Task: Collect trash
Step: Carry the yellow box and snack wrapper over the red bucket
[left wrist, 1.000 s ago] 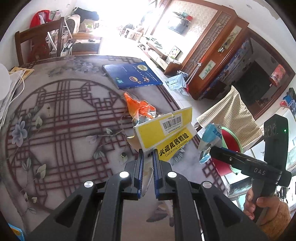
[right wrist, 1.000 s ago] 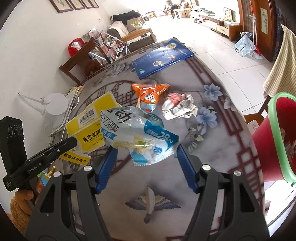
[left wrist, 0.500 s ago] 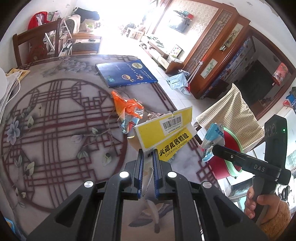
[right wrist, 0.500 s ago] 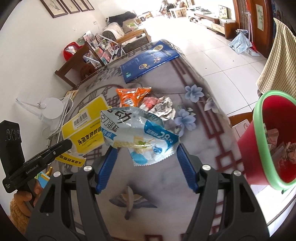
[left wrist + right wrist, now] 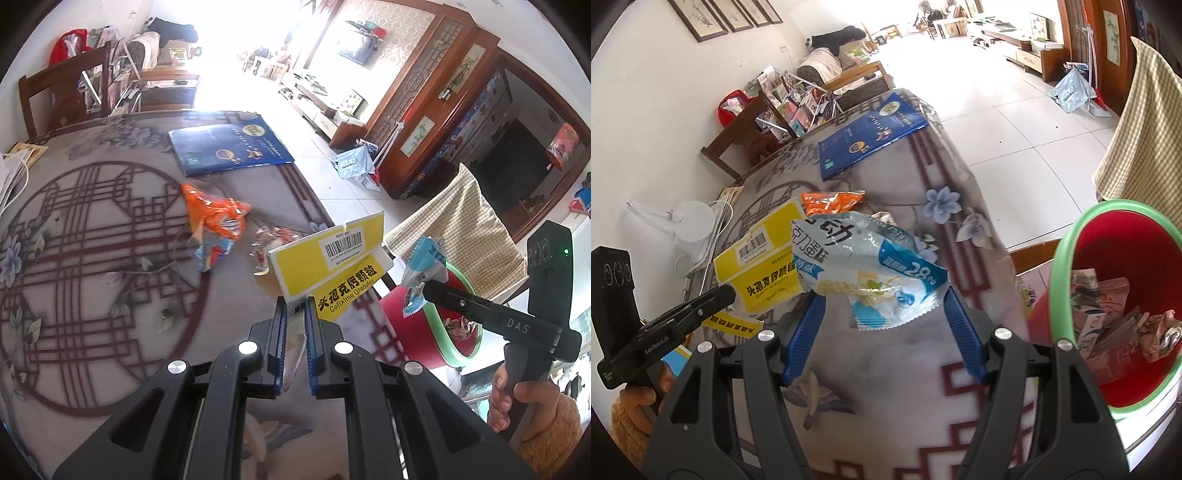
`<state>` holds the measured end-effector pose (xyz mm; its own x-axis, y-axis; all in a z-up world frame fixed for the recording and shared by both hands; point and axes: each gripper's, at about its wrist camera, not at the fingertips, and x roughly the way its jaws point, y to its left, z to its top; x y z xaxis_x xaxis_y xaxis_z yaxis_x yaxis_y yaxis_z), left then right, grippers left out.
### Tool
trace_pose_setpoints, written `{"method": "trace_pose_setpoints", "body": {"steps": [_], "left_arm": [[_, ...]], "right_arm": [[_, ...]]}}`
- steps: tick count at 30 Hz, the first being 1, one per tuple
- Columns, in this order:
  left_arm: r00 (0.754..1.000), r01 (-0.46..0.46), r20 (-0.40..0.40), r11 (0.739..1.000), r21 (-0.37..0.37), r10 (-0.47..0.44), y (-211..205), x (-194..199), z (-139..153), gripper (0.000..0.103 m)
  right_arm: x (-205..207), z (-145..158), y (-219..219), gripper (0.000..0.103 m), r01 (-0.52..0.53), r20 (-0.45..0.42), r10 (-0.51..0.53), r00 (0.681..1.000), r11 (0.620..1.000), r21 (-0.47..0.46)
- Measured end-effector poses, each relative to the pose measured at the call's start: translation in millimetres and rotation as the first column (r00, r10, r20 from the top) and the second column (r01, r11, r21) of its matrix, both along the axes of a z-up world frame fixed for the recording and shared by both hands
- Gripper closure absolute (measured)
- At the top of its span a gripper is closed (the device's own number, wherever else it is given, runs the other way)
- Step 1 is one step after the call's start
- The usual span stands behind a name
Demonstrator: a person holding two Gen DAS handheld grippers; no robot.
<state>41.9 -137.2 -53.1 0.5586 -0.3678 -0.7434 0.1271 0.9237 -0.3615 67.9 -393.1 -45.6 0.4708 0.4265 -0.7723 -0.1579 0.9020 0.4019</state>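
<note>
The left tongs are pressed together on the lower edge of a flattened yellow medicine box, carrying it clear of the bench. The right tongs stand half spread with a blue-and-white snack wrapper pinched between the blue pads, also in the air. The box looks light and stiff, so an edge grip should do. The wrapper looks thin, crinkly and slippery, best taken across its middle as here. An orange wrapper and a crumpled foil scrap lie on the bench beyond. To the right stands a red bin with a green rim, already holding crumpled paper and packaging.
</note>
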Motion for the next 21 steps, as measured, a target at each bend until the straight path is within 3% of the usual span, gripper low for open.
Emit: {"method": "trace_pose_setpoints", "body": {"steps": [11, 21], "left_arm": [[1.0, 0.023, 0.011, 0.999, 0.032, -0.023, -44, 6, 12, 0.096], [0.981, 0.189, 0.033, 0.981, 0.04, -0.191, -132, 27, 18, 0.096]], "right_arm": [[1, -3, -55, 0.038, 0.06, 0.002, -0.06, 0.998, 0.998, 0.034], [-16, -4, -127, 0.037, 0.197, 0.009, -0.198, 0.98, 0.98, 0.035]]}}
